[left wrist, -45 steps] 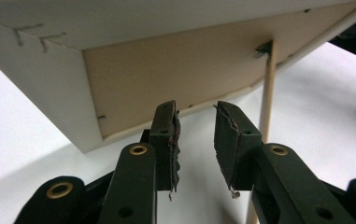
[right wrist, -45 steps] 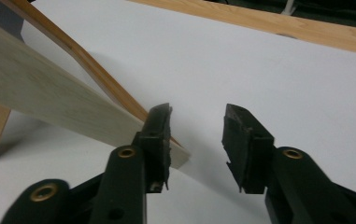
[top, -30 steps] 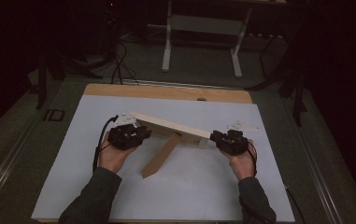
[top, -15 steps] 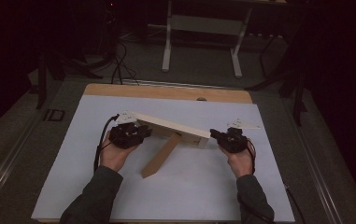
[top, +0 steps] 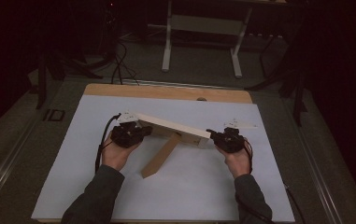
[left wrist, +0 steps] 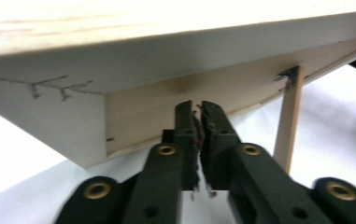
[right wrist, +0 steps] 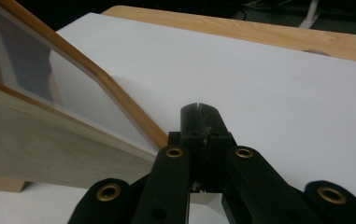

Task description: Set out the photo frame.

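A long pale wooden board [top: 173,127] lies slanted across the white sheet, propped by a brown wooden leg [top: 161,156] beneath it. My left gripper [top: 140,131] sits at the board's left end. Its jaws have just been closing and now stand shut with nothing between them, tips [left wrist: 199,105] just under the board's underside [left wrist: 119,60], with the leg [left wrist: 290,121] to the right. My right gripper [top: 213,136] is at the board's right end, also shut [right wrist: 198,106] and empty, beside the board's brown-rimmed edge [right wrist: 133,121].
A white sheet [top: 189,186] covers the wooden table, whose bare far edge [top: 166,92] shows. Two small white plates [top: 238,123] ride above the grippers. Beyond the table stand a metal frame [top: 203,28] and floor cables [top: 119,60].
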Motion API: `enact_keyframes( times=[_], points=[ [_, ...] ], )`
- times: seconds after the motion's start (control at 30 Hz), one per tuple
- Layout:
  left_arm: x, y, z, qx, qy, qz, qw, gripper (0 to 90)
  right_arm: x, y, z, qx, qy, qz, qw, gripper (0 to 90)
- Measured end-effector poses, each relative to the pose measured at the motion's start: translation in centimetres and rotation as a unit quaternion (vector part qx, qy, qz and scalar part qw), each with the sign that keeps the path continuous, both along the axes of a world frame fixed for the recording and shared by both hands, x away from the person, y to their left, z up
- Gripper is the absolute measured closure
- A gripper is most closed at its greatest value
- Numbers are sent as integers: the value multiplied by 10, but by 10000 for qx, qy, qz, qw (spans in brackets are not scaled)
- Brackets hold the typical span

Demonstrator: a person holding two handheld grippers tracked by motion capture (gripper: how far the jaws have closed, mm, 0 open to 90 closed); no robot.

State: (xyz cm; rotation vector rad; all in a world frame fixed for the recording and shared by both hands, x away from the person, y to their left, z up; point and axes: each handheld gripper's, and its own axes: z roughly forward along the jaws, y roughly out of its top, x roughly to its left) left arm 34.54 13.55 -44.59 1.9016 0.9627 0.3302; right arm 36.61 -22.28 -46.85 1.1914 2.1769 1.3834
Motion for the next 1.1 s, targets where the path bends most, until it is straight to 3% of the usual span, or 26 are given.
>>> enact_keyframes(
  times=[0.4, 0.67, 1.1],
  points=[
    [2, -1, 0, -131, 19, 100, 9999, 900, -1, -1, 5, 178, 2, 184, 9997, 898],
    [1, -4, 1, -66, -57, 175, 9998, 900, -3, 3, 5, 186, -7, 299, 9994, 899],
    [4, -5, 0, -96, -11, 209, 9997, 900, -5, 4, 4, 185, -24, 367, 9992, 899]
  ],
)
